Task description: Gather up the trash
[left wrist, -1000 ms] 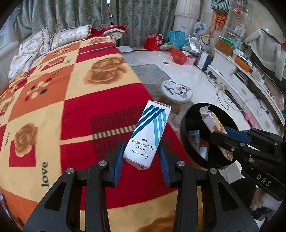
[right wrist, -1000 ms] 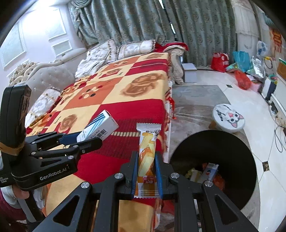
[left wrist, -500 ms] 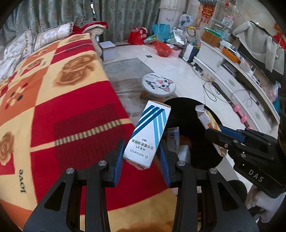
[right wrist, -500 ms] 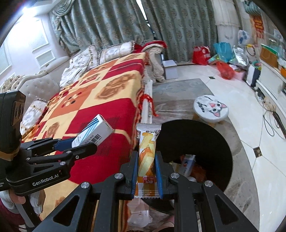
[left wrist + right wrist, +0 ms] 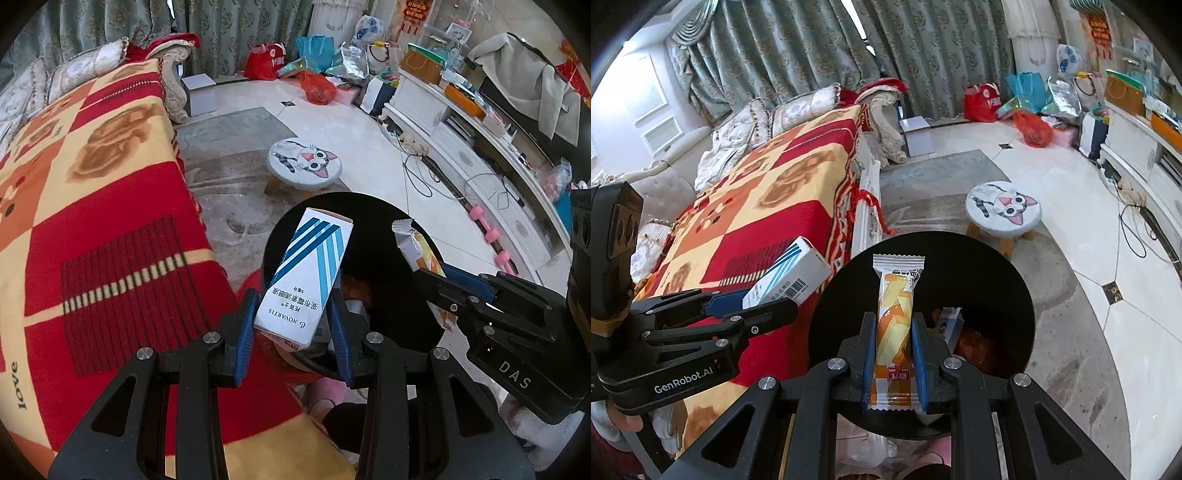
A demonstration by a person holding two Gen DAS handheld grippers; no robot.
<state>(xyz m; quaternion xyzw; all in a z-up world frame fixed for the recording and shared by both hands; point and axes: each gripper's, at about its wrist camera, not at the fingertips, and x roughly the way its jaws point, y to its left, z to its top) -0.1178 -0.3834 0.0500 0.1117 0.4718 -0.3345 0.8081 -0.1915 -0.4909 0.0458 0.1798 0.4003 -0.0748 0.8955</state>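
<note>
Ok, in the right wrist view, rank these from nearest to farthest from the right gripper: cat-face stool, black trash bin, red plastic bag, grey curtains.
1. Black trash bin, directly beneath the right gripper.
2. Cat-face stool, just past the bin, slightly right.
3. Red plastic bag, on the floor, far right.
4. Grey curtains, along the back wall.

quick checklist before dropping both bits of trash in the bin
1. Left tool shut on box: ok.
2. Right tool shut on wrapper: ok.
3. Wrapper over bin mouth: ok.
4. Box fully over bin mouth: cannot tell; in the right wrist view it sits by the rim, partly over the blanket.
5. Bin has room: ok, only some trash at the bottom.
</note>
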